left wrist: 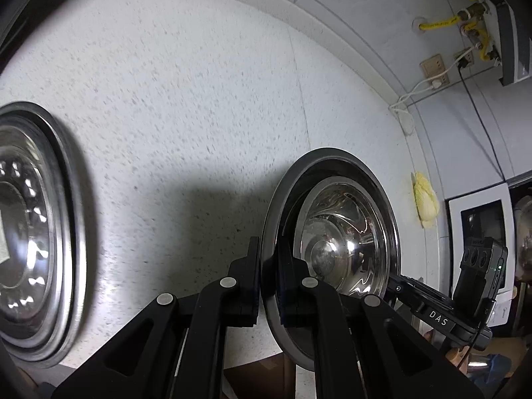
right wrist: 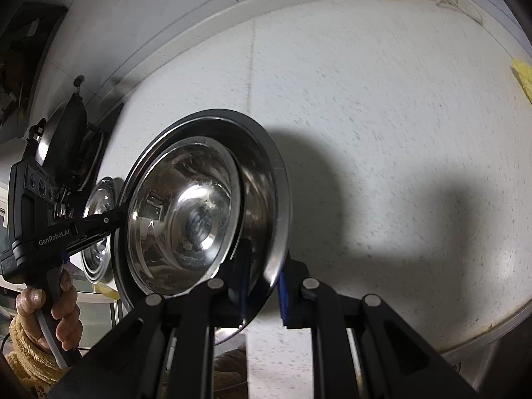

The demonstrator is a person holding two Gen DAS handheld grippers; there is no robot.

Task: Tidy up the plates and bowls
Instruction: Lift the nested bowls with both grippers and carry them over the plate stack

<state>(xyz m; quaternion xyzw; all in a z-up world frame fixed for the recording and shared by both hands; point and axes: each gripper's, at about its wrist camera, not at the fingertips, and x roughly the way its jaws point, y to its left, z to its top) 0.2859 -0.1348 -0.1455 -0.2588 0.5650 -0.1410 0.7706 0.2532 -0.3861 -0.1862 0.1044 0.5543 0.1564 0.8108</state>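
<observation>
A steel plate point(left wrist: 332, 163) with a steel bowl point(left wrist: 335, 232) resting in it is held over the speckled white counter point(left wrist: 199, 99). My left gripper point(left wrist: 267, 282) is shut on the plate's near rim. My right gripper point(right wrist: 262, 286) is shut on the opposite rim of the same plate point(right wrist: 266, 183), the bowl point(right wrist: 186, 212) showing inside it. A second steel plate point(left wrist: 40, 232) lies on the counter at the left of the left wrist view; it also shows small in the right wrist view point(right wrist: 99, 232).
A yellow cloth point(left wrist: 425, 202) lies by the wall at the counter's right. Wall sockets and yellow pipes point(left wrist: 465, 23) sit above. A black pan and lid point(right wrist: 69, 143) stand on a stove at the left. A microwave point(left wrist: 478, 219) is at far right.
</observation>
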